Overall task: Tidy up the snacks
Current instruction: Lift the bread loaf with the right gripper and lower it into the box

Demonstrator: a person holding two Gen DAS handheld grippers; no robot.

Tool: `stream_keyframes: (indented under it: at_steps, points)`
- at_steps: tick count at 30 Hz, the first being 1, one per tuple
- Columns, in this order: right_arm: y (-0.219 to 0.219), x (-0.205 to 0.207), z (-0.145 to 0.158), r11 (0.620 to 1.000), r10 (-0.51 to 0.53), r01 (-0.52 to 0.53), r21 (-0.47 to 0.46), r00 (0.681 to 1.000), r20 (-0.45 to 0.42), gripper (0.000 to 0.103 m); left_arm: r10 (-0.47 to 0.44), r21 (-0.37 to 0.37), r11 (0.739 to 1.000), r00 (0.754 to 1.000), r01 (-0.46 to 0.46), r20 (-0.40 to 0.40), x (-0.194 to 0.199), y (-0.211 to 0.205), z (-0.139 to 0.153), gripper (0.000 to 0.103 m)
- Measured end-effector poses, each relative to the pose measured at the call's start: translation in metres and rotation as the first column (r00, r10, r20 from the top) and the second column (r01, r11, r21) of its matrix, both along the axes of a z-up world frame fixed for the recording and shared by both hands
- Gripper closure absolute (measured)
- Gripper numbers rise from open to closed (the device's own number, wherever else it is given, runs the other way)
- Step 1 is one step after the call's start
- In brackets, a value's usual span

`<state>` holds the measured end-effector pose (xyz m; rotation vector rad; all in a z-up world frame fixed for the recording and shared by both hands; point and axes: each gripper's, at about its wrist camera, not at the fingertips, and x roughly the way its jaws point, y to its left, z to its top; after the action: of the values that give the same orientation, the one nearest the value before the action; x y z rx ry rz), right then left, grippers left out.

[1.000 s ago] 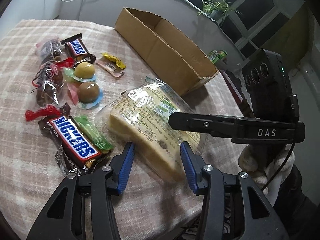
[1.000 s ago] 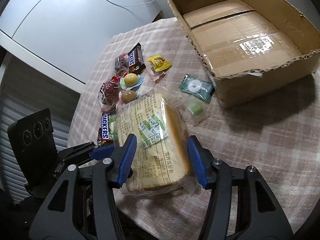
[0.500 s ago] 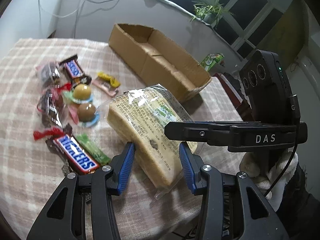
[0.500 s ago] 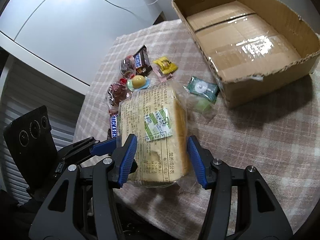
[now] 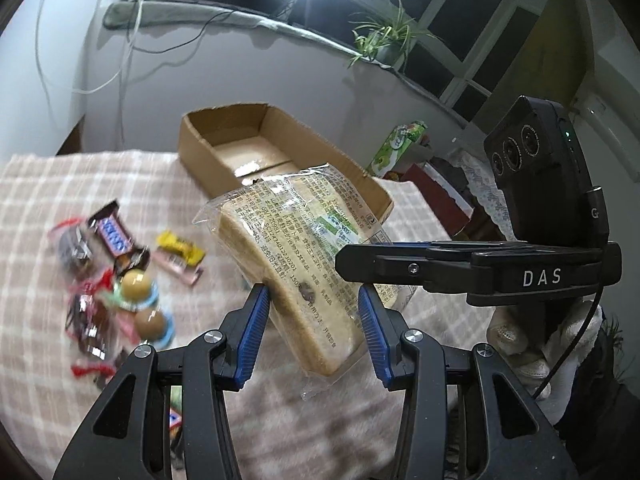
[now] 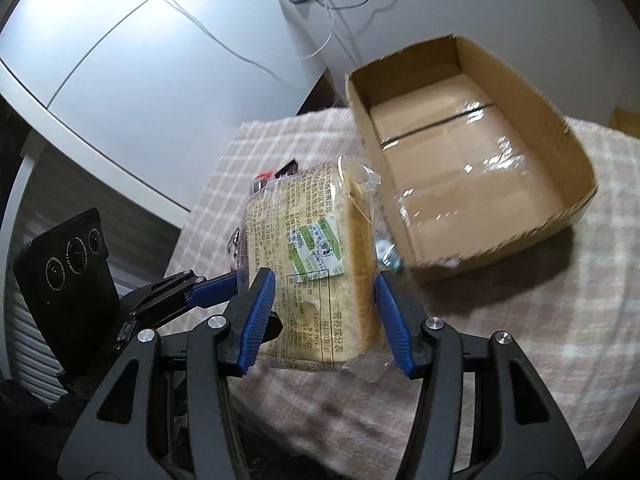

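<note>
A clear bag of sliced bread [image 5: 296, 248] hangs tilted in the air above the checked tablecloth [image 5: 48, 200]. My left gripper [image 5: 314, 308] is shut on its lower end, blue pads against both sides. My right gripper [image 6: 324, 300] is shut on the same bread bag [image 6: 316, 240] from the other side, and its black finger [image 5: 400, 260] crosses the left wrist view. The left gripper's blue fingers [image 6: 212, 290] show beside the bag in the right wrist view. The empty cardboard box [image 6: 500, 248] lies just beyond the bread; its wall [image 5: 204, 164] is behind the bag.
Loose snacks lie on the cloth at the left: a Snickers bar [image 5: 114, 234], a yellow candy [image 5: 180, 242], round jelly cups [image 5: 136, 286] and red-wrapped sweets. A small shiny packet [image 6: 386, 256] lies by the box's near corner. A gloved hand [image 5: 520, 340] holds the right gripper. A green carton [image 5: 398, 146] stands past the table.
Both grippers have lifted the bread bag off the cloth. It now hangs higher and nearer the box, and the box's inside has come into the left wrist view.
</note>
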<state>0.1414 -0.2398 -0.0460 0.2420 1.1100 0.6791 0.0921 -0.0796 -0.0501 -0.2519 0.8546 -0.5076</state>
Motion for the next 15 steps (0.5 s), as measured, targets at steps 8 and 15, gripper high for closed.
stream_keyframes:
  at_steps: [8,15]
  points:
    - [-0.017,0.023,0.012,1.000,-0.028,0.028,-0.004,0.999,0.026,0.048,-0.022,0.013,1.000,0.999,0.022,0.026,0.026,-0.019,0.008,0.059]
    - [-0.034,0.059,0.017,0.999,-0.051,0.051,-0.014,0.998,0.044,0.048,-0.029,0.019,0.999,0.999,0.029,0.030,0.060,-0.036,0.010,0.059]
